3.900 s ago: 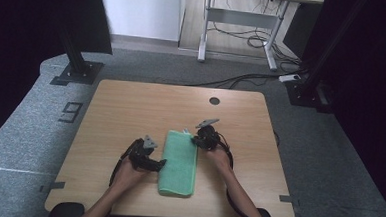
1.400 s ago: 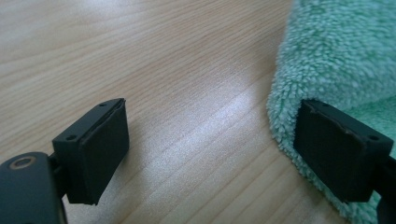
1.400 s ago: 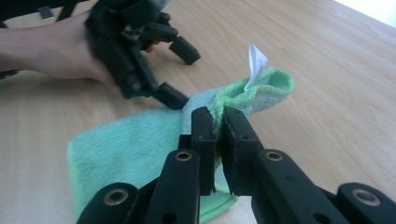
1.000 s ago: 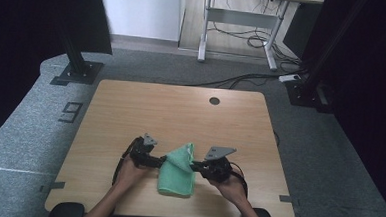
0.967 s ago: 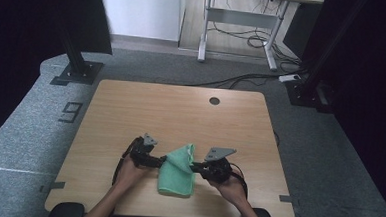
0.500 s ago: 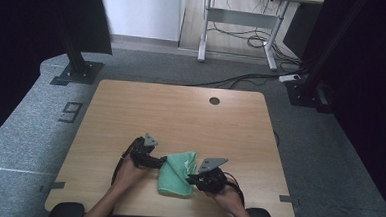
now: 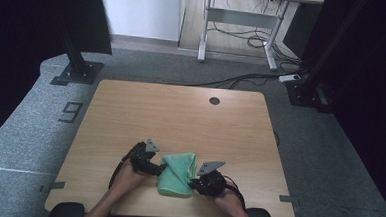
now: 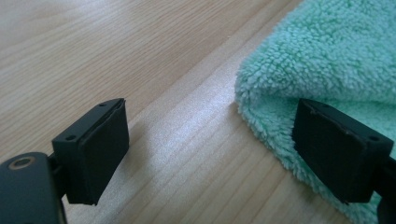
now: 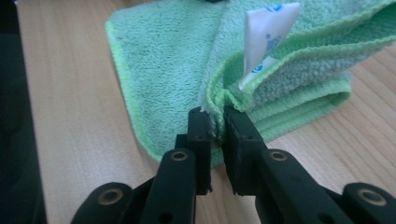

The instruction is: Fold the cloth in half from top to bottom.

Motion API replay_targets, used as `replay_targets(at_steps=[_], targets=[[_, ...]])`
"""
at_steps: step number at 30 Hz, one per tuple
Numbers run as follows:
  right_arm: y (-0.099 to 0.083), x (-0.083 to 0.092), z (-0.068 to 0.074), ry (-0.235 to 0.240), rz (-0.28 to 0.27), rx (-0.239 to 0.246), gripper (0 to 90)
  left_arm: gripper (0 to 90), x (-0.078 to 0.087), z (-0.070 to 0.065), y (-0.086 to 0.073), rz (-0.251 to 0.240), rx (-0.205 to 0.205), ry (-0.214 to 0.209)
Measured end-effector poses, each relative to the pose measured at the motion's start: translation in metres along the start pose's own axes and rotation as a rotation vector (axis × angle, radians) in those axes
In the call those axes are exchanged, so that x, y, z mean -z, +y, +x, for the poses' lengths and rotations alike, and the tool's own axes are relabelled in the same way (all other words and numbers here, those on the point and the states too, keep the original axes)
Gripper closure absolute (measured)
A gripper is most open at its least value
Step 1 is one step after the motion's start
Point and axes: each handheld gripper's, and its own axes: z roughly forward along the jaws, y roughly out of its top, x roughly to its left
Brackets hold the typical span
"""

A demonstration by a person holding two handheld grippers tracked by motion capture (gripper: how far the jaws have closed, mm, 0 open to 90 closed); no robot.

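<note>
— Pinching what, that right gripper [image 9: 215, 128]?

— A hemmed edge of the green towel [image 7: 177, 174]. Its jaws are squeezed almost together on the fold, next to a white tag [image 9: 266, 39].

— And the left gripper [image 8: 224, 154]?

— Its jaws stand wide apart and hold nothing. One jaw sits over the towel's fluffy edge, the other over bare wood.

— Where is the towel?

— Near the front edge of the wooden table [image 7: 180, 113], between both hands. Lots of open table lies behind it.

Even soft light; dim surroundings; close views sharp.
</note>
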Motion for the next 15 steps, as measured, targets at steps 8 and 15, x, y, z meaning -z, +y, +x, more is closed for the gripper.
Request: replay_targets(at_steps=[8,15], targets=[[0.010,-0.007,-0.018,-0.081,-0.002,0.002,82.8,10.3,-0.011,0.016,0.009,-0.027,0.031,0.035],[0.013,-0.011,-0.036,-0.064,-0.032,-0.060,82.2,14.4,0.000,0.037,0.016,-0.025,0.032,-0.010]])
